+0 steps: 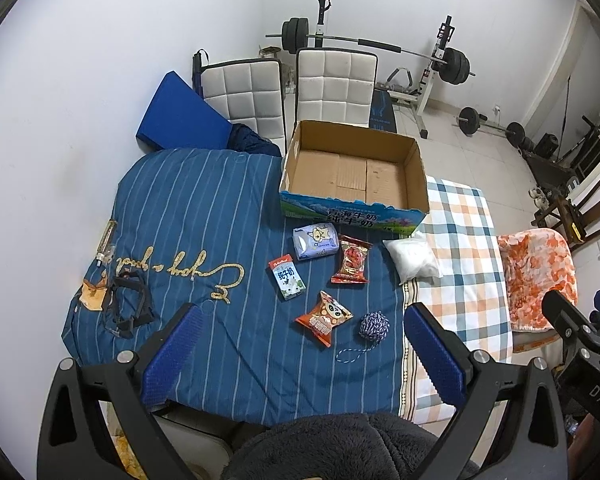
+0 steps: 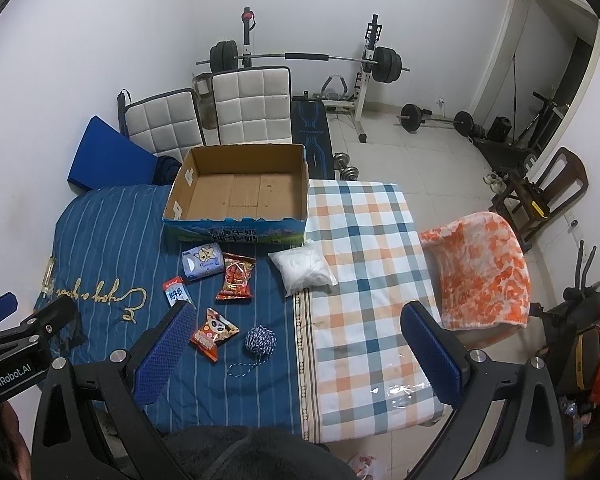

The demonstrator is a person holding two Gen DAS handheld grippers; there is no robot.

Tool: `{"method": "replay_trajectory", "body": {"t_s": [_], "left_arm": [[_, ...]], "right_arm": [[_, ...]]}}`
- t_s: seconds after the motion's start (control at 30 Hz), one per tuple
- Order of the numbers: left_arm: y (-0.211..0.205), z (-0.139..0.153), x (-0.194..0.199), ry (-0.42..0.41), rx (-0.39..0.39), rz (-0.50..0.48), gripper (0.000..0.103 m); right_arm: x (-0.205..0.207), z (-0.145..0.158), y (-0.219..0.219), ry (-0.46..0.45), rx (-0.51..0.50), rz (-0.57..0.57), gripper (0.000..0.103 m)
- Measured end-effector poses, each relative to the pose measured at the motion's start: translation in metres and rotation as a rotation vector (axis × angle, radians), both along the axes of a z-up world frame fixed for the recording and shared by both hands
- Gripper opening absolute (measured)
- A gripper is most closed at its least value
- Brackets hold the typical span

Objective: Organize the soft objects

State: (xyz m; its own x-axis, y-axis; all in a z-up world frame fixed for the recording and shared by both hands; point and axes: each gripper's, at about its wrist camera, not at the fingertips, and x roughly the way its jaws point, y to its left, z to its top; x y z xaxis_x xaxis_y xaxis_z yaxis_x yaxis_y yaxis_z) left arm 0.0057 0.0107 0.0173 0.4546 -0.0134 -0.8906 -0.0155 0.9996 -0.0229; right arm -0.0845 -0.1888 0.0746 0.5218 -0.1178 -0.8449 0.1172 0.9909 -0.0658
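Observation:
An open, empty cardboard box stands at the far side of the bed. In front of it on the blue striped quilt lie a tissue pack, a red snack bag, a milk carton, an orange panda snack bag, a blue-white yarn ball and a white plastic-wrapped pack. My left gripper and right gripper are open and empty, held above the bed's near edge.
A plaid sheet covers the bed's right half. An orange blanket drapes a chair at right. Black straps lie on the quilt's left. Two white chairs, a blue cushion and a barbell rack stand behind.

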Motion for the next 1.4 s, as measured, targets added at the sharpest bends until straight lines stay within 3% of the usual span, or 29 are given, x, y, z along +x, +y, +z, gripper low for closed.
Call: {"method": "replay_trajectory", "body": {"t_s": [1.4], "left_arm": [[-0.0090,-0.0021,-0.0062,-0.002,-0.002,-0.001,0.103]], "right_arm": [[-0.0001,-0.0004,0.0017,-0.001,0.016,0.019,0.103]]}}
